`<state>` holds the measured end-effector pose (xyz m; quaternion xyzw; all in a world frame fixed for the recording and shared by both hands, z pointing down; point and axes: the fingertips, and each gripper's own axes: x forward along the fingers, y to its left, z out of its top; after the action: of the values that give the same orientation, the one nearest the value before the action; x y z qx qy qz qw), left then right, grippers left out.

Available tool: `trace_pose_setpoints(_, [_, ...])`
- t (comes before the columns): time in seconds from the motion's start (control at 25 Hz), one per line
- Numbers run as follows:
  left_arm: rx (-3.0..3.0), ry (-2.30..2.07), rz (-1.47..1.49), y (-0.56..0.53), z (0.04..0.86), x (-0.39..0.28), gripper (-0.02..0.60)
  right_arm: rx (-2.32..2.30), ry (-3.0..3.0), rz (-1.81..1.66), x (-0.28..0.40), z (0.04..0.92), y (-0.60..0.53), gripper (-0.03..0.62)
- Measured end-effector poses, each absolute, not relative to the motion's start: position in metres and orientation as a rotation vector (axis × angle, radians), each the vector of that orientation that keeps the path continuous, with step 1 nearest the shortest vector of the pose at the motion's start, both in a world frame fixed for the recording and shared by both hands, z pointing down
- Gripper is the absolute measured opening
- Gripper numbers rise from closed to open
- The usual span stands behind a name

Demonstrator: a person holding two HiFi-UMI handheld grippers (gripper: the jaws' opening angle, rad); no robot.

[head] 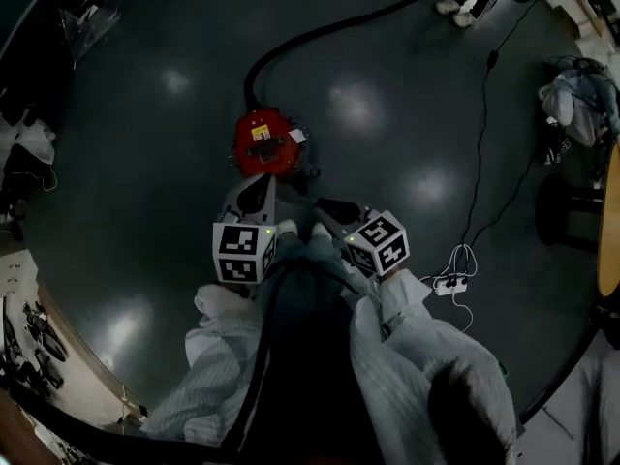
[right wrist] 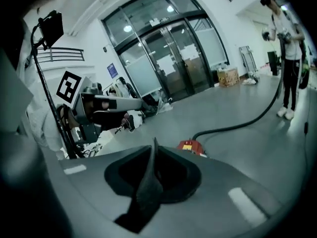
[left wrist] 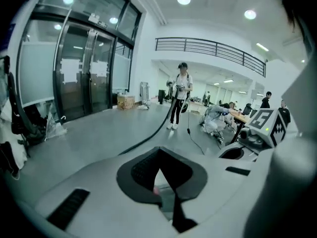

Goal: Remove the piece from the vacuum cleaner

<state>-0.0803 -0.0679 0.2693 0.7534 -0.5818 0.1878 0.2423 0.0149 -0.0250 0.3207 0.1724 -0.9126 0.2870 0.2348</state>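
Observation:
The red vacuum cleaner [head: 262, 143] stands on the dark floor just ahead of me, and its black hose [head: 320, 27] curves away to the upper right. In the right gripper view the vacuum cleaner [right wrist: 192, 146] shows low over the gripper body. My left gripper [head: 254, 184] hovers at its near left side, shut with nothing visible between the jaws [left wrist: 166, 182]. My right gripper [head: 325, 206] is close to its near right side. Its jaws [right wrist: 152, 167] stand only a little apart, and I see nothing held. No loose piece is visible.
A white power strip [head: 450, 281] with a black cable lies on the floor at right. A person [left wrist: 181, 100] stands by the far end of the hose. Glass doors [left wrist: 84, 73] line the left wall. A dark stool [head: 562, 211] and bundled clothes [head: 581, 100] sit at far right.

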Motion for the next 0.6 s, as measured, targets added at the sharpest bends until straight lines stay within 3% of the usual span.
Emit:
trace_pose_setpoints(0.24, [2.133, -1.769, 0.333, -0.06, 0.164, -0.084, 0.003, 0.697, -2.747, 0.696, 0.023, 0.199, -0.046, 0.037])
trace_pose_setpoints(0.6, [2.183, -1.829, 0.24, -0.052, 0.122, -0.07, 0.003, 0.737, -2.9, 0.543, 0.003, 0.124, -0.056, 0.032])
